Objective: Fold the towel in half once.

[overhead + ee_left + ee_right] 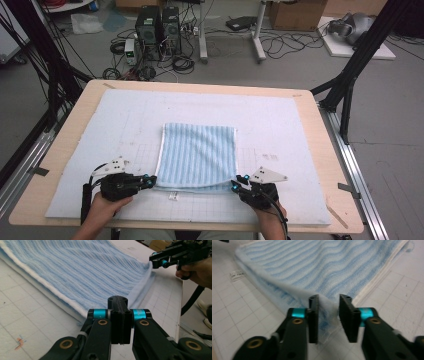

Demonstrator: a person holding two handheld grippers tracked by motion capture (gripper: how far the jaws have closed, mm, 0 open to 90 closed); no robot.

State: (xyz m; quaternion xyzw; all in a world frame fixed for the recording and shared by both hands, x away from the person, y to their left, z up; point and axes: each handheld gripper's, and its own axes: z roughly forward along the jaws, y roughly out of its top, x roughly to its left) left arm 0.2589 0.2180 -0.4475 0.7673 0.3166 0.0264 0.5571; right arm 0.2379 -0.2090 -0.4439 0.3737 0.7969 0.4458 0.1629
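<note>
A light blue striped towel [197,150] lies folded on the white gridded mat [285,125]. My left gripper [151,181] is at its near left corner. In the left gripper view the jaws [120,301] are pressed together where the towel's [87,267] edges converge, gripping that corner. My right gripper [234,184] is at the near right corner. In the right gripper view its jaws [329,301] stand apart, with a thin flap of towel [324,262] loose between them, lying against the left pad. The right gripper [156,262] also appears far off in the left gripper view.
A small white label [173,196] lies on the mat just in front of the towel. The mat covers most of the wooden table [65,145]. Beyond the far edge are computer towers [159,27], cables and boxes on the floor. Black frame legs [350,75] stand at the right.
</note>
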